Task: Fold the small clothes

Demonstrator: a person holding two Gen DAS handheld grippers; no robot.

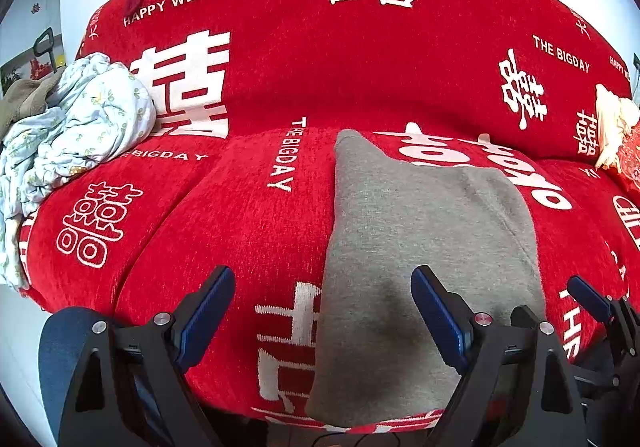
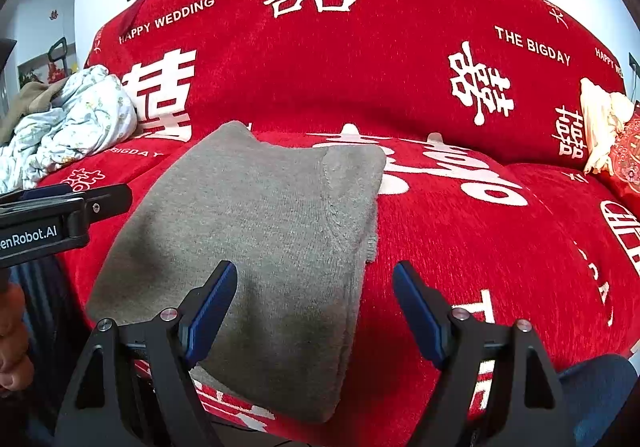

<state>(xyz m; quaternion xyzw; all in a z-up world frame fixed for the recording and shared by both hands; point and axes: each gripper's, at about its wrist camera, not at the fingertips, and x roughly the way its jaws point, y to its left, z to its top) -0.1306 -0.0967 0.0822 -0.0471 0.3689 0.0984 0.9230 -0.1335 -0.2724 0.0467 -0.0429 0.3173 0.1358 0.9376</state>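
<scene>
Left wrist: both tongs spread above folded grey garment near sofa front edge.

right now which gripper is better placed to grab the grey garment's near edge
Right, marginally. The right gripper is open with the grey garment reaching between its fingers; the left gripper, also open, straddles only its left edge.

Left gripper and right gripper spread (seemingly empty).
</scene>
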